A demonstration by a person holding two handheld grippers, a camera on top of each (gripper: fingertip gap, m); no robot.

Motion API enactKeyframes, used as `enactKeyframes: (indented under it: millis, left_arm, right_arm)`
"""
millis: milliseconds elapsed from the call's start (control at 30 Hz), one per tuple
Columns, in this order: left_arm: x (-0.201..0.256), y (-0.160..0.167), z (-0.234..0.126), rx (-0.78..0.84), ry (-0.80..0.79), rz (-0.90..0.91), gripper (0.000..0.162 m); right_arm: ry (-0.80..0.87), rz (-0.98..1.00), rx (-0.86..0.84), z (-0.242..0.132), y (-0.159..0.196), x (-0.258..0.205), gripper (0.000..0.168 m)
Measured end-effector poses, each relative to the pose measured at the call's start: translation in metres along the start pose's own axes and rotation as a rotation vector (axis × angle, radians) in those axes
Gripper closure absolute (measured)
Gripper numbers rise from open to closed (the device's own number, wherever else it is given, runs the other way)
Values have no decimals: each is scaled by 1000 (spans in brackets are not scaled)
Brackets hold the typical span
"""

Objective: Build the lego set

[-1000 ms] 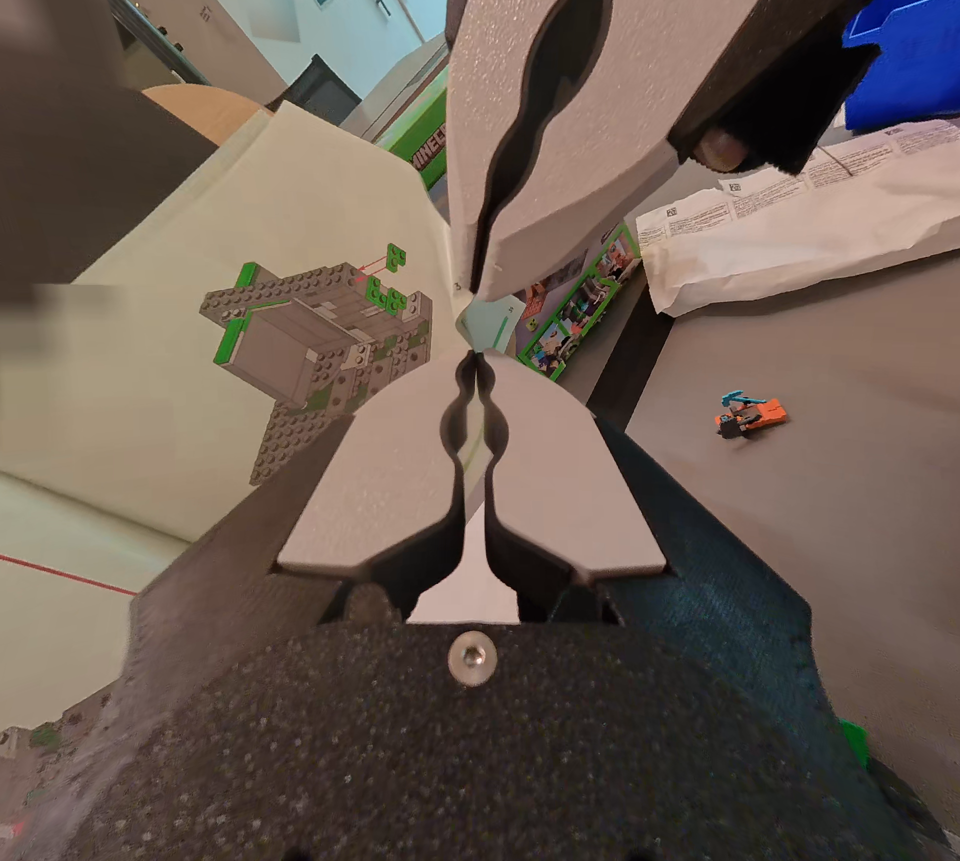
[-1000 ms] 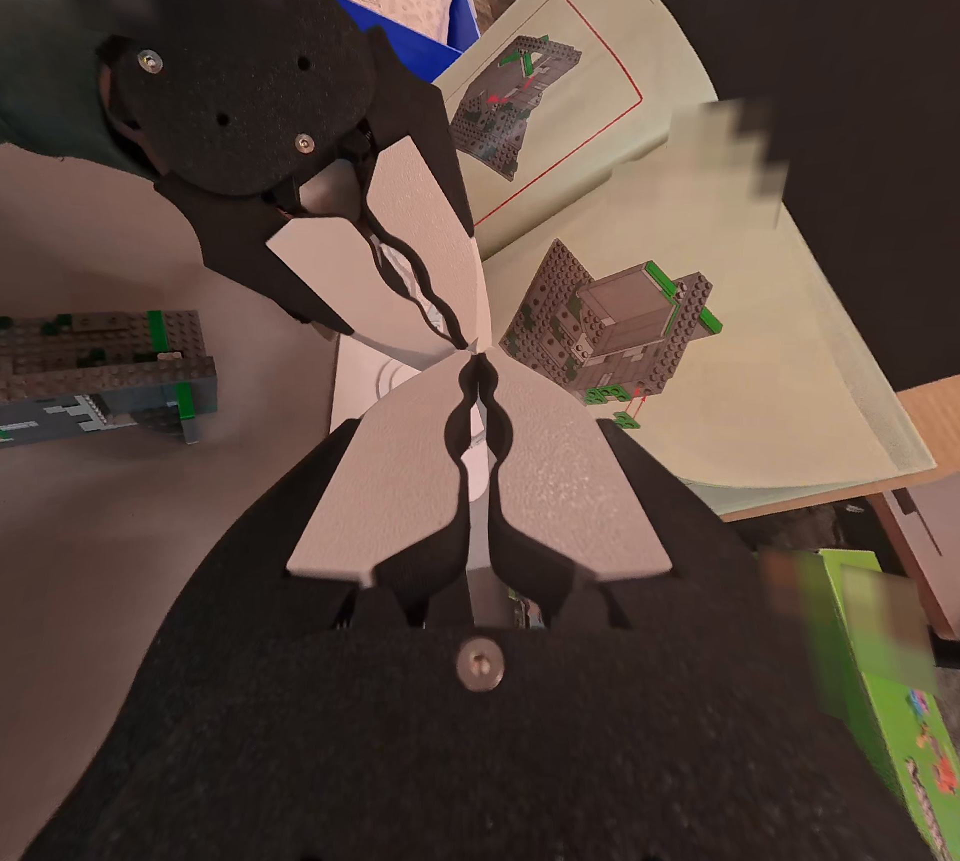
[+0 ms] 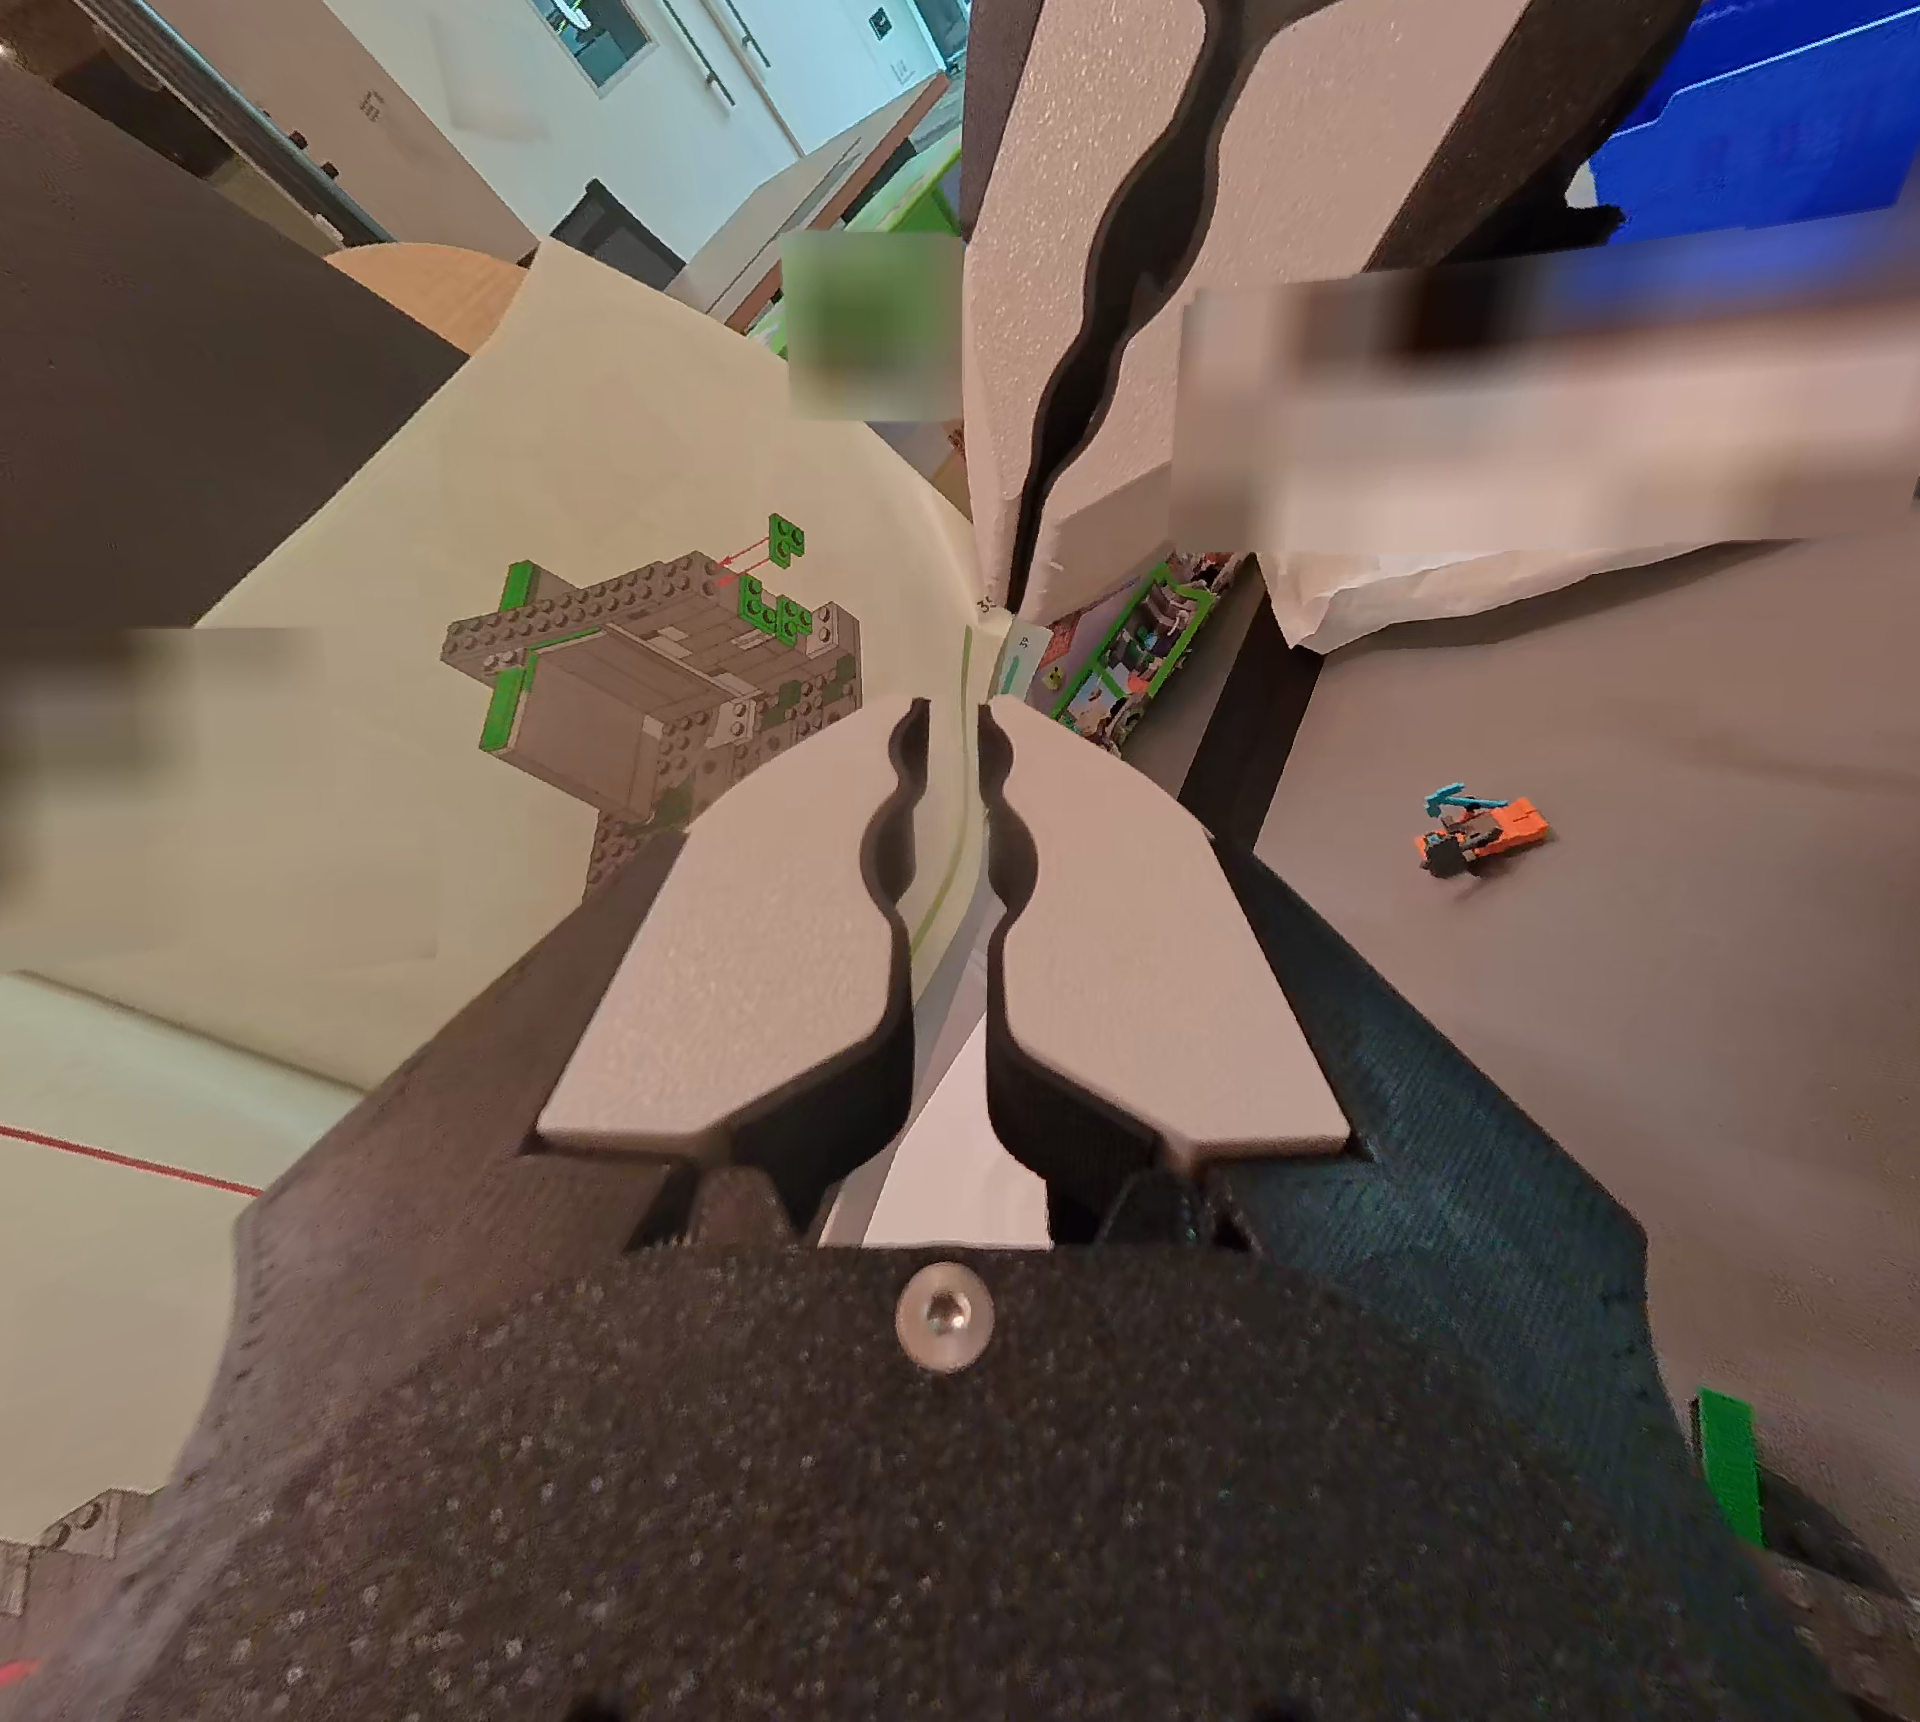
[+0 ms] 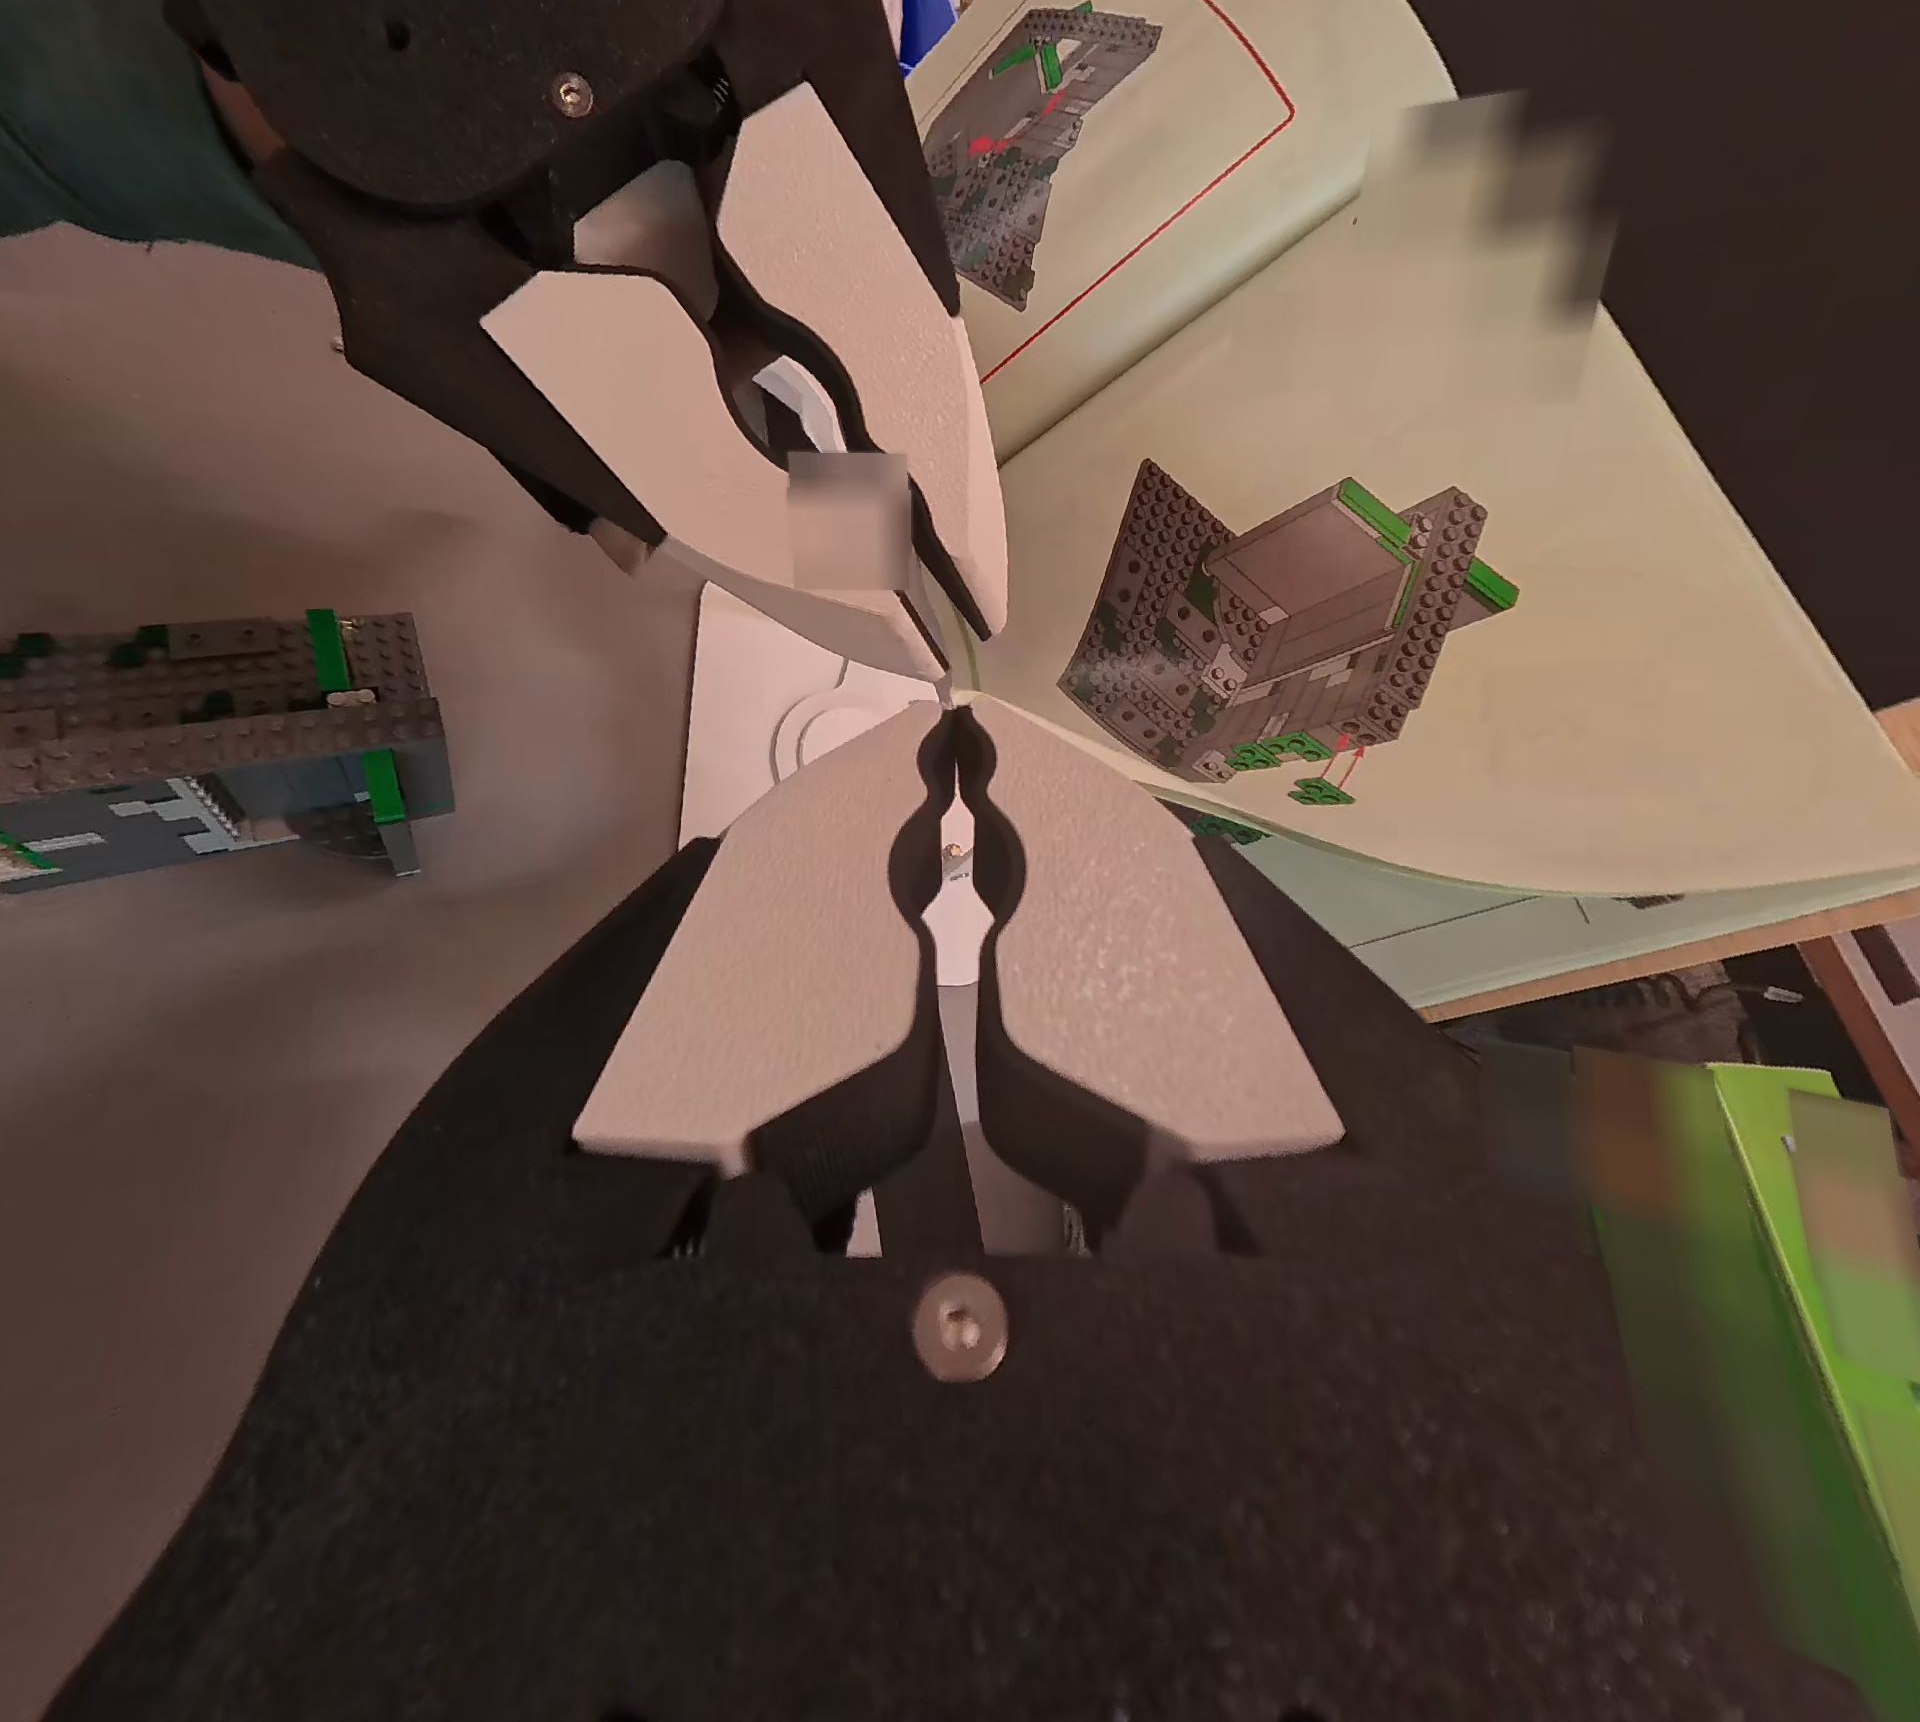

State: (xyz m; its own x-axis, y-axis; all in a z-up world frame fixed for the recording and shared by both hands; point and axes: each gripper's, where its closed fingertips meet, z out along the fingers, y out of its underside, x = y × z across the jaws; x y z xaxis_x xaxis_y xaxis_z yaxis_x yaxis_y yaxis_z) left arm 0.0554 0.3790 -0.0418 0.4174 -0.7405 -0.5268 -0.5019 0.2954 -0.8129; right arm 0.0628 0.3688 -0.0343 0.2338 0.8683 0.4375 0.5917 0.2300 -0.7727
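The instruction booklet point(image 3: 416, 841) lies open, with one page lifted and curved point(image 4: 1403, 446). My right gripper point(image 4: 952, 716) is shut on the corner of that page; in the left wrist view it comes in from the top point(image 3: 1016, 592). My left gripper point(image 3: 954, 708) is at the same corner with its jaws a little apart, and the page edge runs through the gap. In the right wrist view it reaches in from the upper left point(image 4: 961, 644). The partly built grey and green lego model point(image 4: 208, 737) stands on the table to the left.
A small orange and teal lego piece point(image 3: 1481, 831) lies on the grey table point(image 3: 1662, 1049). A white paper bag point(image 3: 1455, 581) and a blue bin point(image 3: 1766, 114) are behind it. The green set box point(image 4: 1818, 1360) is at the right, beside the booklet. Left and right tips are no more than a few centimetres apart.
My left gripper's jaws have parted from shut on the page corner to slightly open. The right gripper stays shut on the page, which now curves up higher.
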Motion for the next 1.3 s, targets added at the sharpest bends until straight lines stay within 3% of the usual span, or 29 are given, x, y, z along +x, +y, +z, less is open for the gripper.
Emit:
enactKeyframes:
  millis: [833,1300]
  left_arm:
    - [-2,5,6,-13,-38,51,154]
    - [1,6,14,-21,-55,87,162]
  right_arm:
    - [-7,21,0,2,0,1,168]
    - [-5,42,-3,3,4,3,168]
